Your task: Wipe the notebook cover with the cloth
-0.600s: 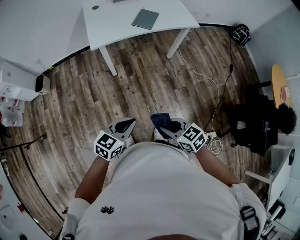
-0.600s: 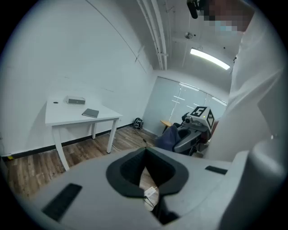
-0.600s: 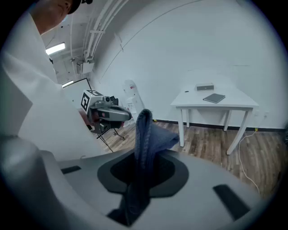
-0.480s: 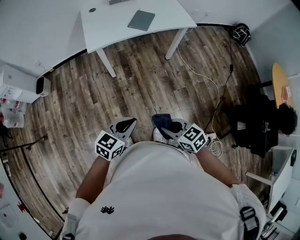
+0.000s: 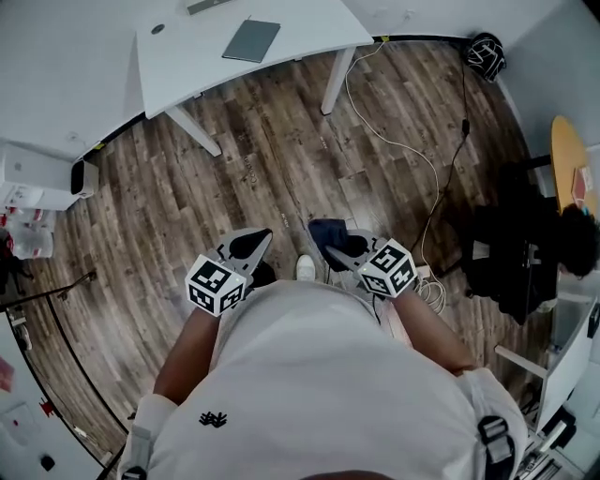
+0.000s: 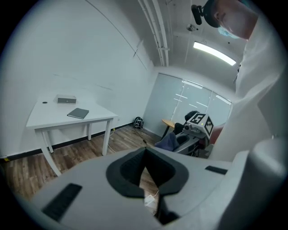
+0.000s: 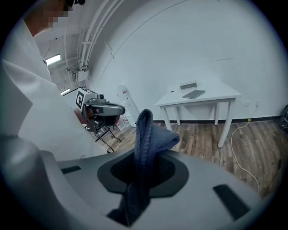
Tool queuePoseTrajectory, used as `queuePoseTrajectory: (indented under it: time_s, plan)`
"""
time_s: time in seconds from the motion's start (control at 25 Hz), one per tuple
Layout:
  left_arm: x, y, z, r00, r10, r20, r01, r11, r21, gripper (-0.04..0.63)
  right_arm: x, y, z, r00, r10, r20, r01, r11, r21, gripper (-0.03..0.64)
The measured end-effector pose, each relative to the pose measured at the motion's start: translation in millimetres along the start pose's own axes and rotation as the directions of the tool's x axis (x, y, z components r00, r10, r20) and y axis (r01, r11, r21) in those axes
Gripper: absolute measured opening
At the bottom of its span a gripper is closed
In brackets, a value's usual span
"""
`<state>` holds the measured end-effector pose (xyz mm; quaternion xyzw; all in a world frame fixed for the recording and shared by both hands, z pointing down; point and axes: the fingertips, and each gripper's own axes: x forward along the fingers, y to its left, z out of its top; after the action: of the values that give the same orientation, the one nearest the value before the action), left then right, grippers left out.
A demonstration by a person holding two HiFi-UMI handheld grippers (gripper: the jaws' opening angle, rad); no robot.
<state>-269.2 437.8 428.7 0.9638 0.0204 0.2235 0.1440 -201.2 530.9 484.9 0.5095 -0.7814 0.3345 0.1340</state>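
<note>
A grey notebook (image 5: 250,40) lies flat on the white table (image 5: 300,23) far ahead; it also shows as the notebook (image 6: 78,113) in the left gripper view and the notebook (image 7: 194,94) in the right gripper view. My right gripper (image 5: 325,241) is shut on a dark blue cloth (image 5: 327,232), whose fold stands up between the jaws as the cloth (image 7: 146,139). My left gripper (image 5: 255,237) is held close to my body, jaws together with nothing between them. Both grippers are well short of the table.
Wood floor lies between me and the table. A white cable (image 5: 403,150) runs across the floor at the right. A black chair (image 5: 511,248) and an orange round table (image 5: 570,169) stand at the right; a white cabinet (image 5: 33,169) sits at the left wall.
The view has shifted: the table and notebook slid left and up in the head view. Both grippers stay close to my body, the cloth still held in the right one.
</note>
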Motion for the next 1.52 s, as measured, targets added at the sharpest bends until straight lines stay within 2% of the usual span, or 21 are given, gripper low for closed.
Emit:
queuePoseTrajectory:
  time_s: [0.12, 0.32, 0.44, 0.56, 0.76, 0.92, 1.28, 1.52]
  plan:
    - [21, 10, 10, 0.999, 0.005, -0.031, -0.004, 1.0, 0.012, 0.006, 1, -31, 2, 1.0, 0.014, -0.016, -0.013, 0.999, 0.037, 0.063]
    - [38, 56, 20, 0.999, 0.012, -0.044, -0.011, 1.0, 0.014, 0.006, 24, -65, 23, 0.999, 0.013, -0.033, -0.011, 0.999, 0.044, 0.063]
    - [51, 101, 30, 1.0, 0.006, -0.024, -0.007, 0.999, -0.032, 0.006, 43, -89, 43, 0.999, -0.012, -0.044, 0.014, 0.999, 0.053, 0.063]
    - [84, 153, 56, 1.0, -0.004, -0.009, 0.003, 0.996, -0.086, 0.006, 55, -130, 72, 0.997, -0.03, -0.067, 0.035, 0.996, 0.08, 0.063]
    - [115, 219, 97, 0.999, -0.036, 0.006, 0.036, 0.998, -0.06, 0.006, 81, -178, 121, 0.99, -0.052, -0.129, 0.059, 0.997, 0.053, 0.063]
    - [137, 267, 112, 0.999, -0.041, -0.008, 0.041, 0.999, -0.027, 0.008, 113, -219, 165, 0.989, -0.058, -0.135, 0.06, 0.998, 0.008, 0.063]
    - [163, 330, 123, 0.999, 0.042, -0.011, -0.043, 0.996, -0.077, 0.008, 157, -287, 243, 0.989, -0.014, -0.148, 0.0, 0.995, -0.097, 0.064]
    - [194, 383, 135, 0.989, 0.148, -0.032, -0.15, 0.983, -0.104, 0.006, 191, -348, 291, 0.978, 0.052, -0.201, -0.089, 0.98, -0.18, 0.064]
